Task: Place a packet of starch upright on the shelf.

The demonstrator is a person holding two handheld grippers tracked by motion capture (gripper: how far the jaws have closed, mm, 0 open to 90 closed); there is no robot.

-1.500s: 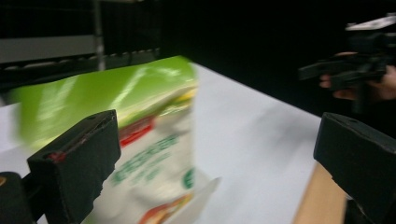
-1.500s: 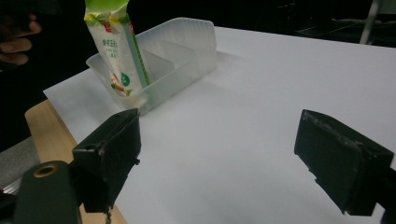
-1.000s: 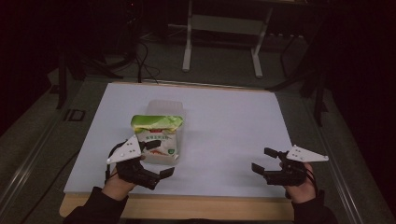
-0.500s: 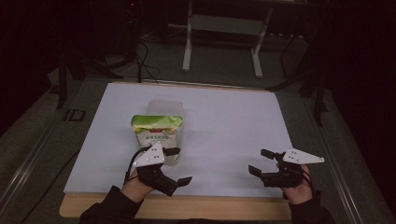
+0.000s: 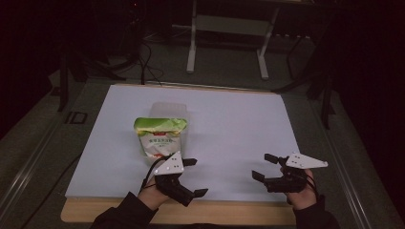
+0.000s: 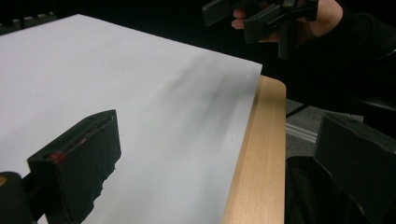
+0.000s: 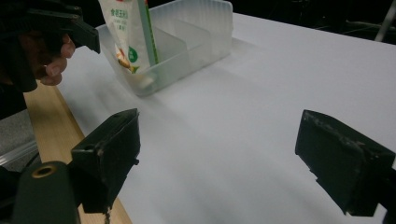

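standing upright in a clear plastic bin (image 5: 168,110) at centre-left of the high view, the green and white snack pouch (image 5: 160,136) occupies the bin's near compartment, its long axis vertical, sealed green top edge up, printed face toward the bottom of the frame. in the right gripper view the pouch (image 7: 130,32) sits at top left, leaning a little against the near wall of the bin (image 7: 187,42), bottom end down in the first compartment; a divider splits the bin into sections. bin's long axis runs away from the lower edge of the high view.

left gripper (image 5: 191,177) sits low in the frame just below and right of the pouch, apart from it, jaws spread wide with nothing between them; the left gripper view shows only white sheet (image 6: 140,107) and wooden table edge (image 6: 261,154) in the gap. right gripper (image 5: 264,167) is at lower right of the high view, well apart from the bin, jaws wide open and empty over the white sheet (image 5: 229,129). right gripper (image 6: 261,16) also appears top right of the left gripper view.
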